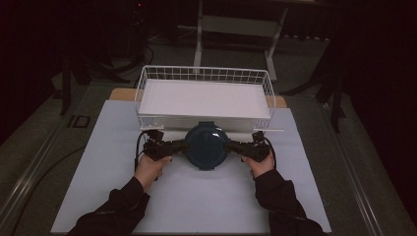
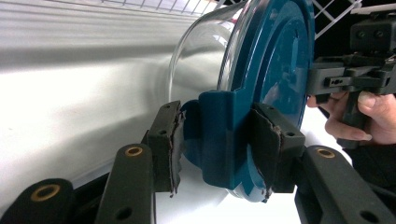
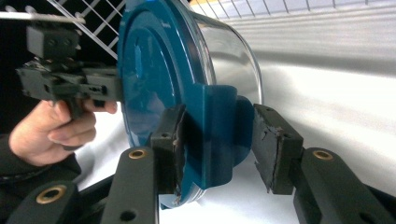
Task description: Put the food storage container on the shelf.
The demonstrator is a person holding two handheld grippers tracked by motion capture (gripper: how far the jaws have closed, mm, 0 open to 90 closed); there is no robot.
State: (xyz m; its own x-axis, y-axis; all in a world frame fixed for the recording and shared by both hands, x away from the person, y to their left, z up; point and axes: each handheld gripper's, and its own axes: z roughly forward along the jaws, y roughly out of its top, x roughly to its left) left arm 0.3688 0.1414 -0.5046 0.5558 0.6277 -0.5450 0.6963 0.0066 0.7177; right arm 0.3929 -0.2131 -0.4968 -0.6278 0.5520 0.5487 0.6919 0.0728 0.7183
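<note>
A round glass container with a dark teal lid [image 1: 205, 145] sits just in front of the wire basket, lid upward. My left gripper [image 1: 183, 145] holds the lid's left side tab [image 2: 224, 130], with both pads [image 2: 170, 144] closed against it. My right gripper [image 1: 230, 145] clasps the opposite tab [image 3: 217, 135]; one pad [image 3: 170, 140] presses the lid side and the other rests close against the tab's outer face. The clear glass bowl [image 2: 196, 60] shows below the lid in the left gripper view. I cannot tell whether the container rests on the mat or hangs just above it.
A white wire basket [image 1: 142, 86] with a flat white liner stands directly behind the container. A white mat [image 1: 196, 196] covers the table toward the person. Dark floor, cables and a frame's legs lie beyond the table.
</note>
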